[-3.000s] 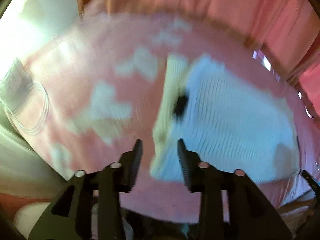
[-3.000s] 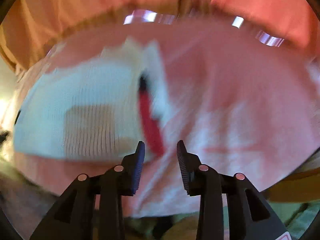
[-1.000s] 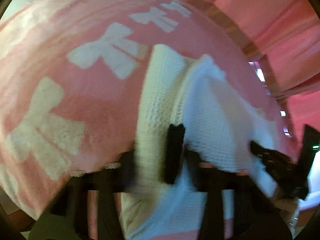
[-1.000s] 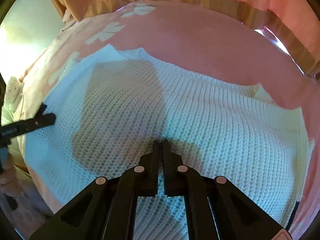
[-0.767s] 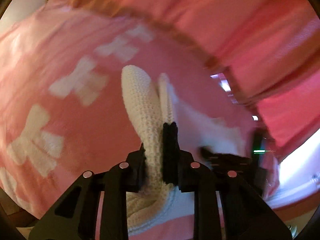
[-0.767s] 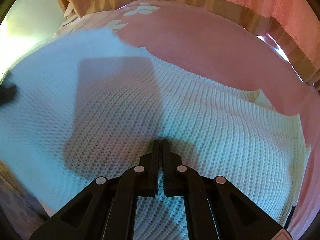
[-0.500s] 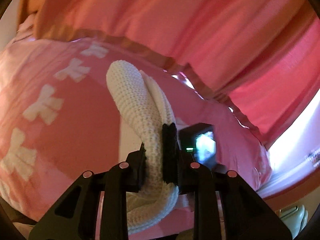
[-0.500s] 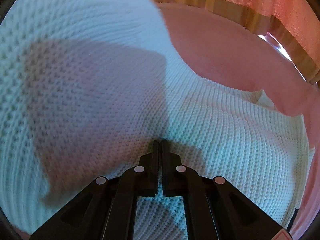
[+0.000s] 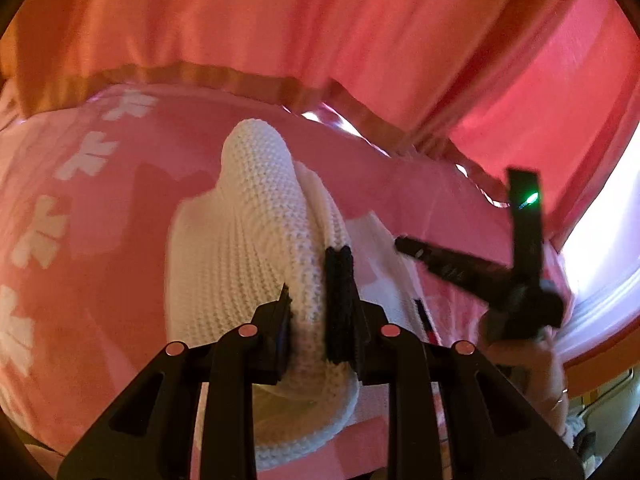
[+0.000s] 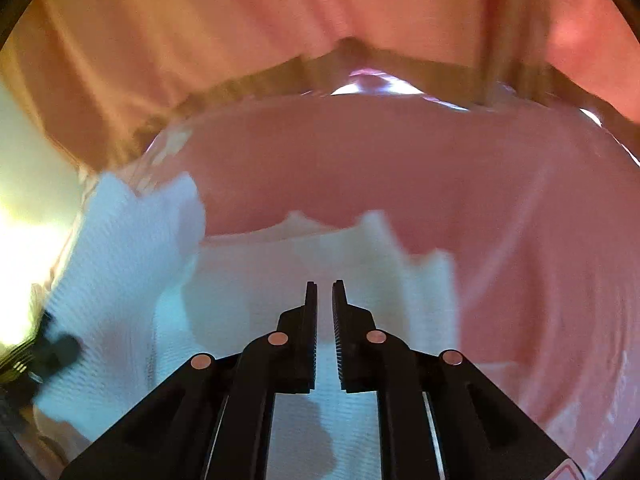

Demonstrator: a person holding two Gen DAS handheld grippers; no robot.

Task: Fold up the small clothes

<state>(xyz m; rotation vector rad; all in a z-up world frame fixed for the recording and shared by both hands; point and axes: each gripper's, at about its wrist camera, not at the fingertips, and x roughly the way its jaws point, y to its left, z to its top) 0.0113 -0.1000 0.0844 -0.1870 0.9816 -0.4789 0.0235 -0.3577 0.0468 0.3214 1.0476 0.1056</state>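
Observation:
A white knitted garment (image 9: 248,248) lies on a pink bedspread (image 9: 100,240) with white bow prints. My left gripper (image 9: 316,280) is shut on a thick fold of the garment's edge and holds it raised above the bed. The right gripper (image 9: 404,242) shows in the left wrist view at the right, lifted off the knit. In the right wrist view the right gripper (image 10: 324,288) is above the garment (image 10: 256,280) with a narrow gap between its jaws and nothing in it. The raised flap (image 10: 132,240) hangs at the left, blurred.
Pink-red curtains (image 9: 320,20) hang behind the bed along a brown headboard edge (image 9: 240,76). A bright window (image 9: 608,216) is at the right. A hand (image 9: 528,360) holds the right gripper's handle.
My left gripper has lifted the garment's edge and carried it over towards the right. The right gripper, earlier shut and low against the knit, has lifted off it and parted slightly.

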